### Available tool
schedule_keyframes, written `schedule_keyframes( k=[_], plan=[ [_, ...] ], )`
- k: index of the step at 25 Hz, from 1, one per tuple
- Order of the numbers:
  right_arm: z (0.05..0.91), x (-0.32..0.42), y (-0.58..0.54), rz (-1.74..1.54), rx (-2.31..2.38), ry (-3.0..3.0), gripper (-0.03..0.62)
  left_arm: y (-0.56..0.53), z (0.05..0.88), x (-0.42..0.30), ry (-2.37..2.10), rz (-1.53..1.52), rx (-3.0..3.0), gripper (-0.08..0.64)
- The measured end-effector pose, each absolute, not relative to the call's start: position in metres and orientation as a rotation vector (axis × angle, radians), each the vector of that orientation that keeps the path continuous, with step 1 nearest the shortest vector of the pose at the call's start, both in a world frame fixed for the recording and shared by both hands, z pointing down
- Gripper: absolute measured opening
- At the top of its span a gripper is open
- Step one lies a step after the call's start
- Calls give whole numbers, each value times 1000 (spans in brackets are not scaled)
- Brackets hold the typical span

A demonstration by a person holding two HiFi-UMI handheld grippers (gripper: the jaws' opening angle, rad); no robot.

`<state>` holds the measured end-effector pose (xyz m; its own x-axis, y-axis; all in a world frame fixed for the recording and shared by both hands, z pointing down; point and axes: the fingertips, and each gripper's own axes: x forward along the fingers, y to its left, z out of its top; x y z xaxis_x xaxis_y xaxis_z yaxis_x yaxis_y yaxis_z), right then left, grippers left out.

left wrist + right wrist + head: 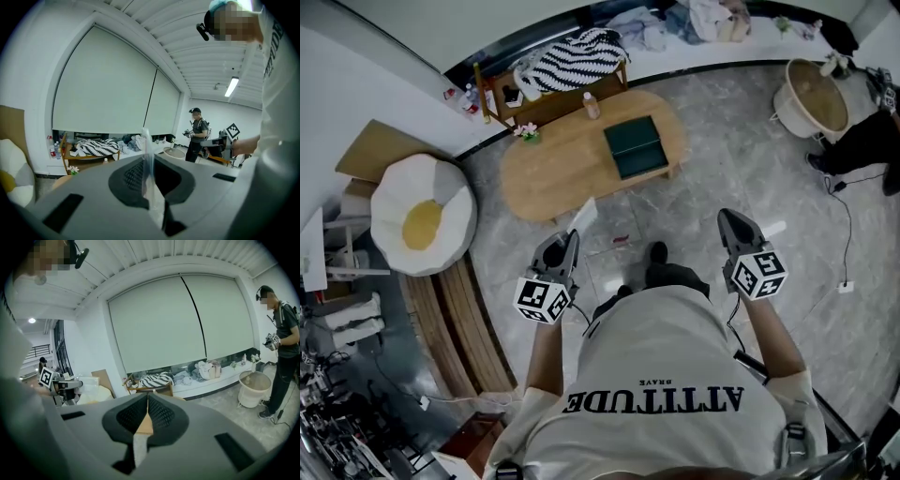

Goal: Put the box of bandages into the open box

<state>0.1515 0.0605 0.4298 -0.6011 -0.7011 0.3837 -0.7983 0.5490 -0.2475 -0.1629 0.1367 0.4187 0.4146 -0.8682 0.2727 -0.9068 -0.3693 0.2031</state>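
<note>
The left gripper (571,236) is found clamped on the thin, pale box of bandages (585,214), which is held clear of the floor. The right gripper (728,218) is pressed closed with nothing in it. Beyond, the dark green open box (635,145) is seated near the right end of the wooden table (553,169).

The person's light shirt (661,375) carries "ATTITUDE" in big dark letters, near in the head view; the smaller word beside it is too small to read.
</note>
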Motion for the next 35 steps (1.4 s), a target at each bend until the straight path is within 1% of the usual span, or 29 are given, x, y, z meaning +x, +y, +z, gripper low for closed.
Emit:
schedule_keyframes(
  k=[10, 20, 30, 35],
  plan=[
    [443, 171, -10, 626, 1188, -2559, 21, 85, 431, -134, -1562, 220, 2279, 25],
    [462, 174, -46, 684, 1144, -2536, 21, 47, 449, -114, -1514, 261, 2240, 25],
    [477, 147, -69, 707, 1164, -2485, 21, 11, 474, -131, -1414, 285, 2228, 25],
    [488, 126, -87, 717, 1204, -2450, 21, -22, 497, -152, -1350, 287, 2222, 25]
  ],
)
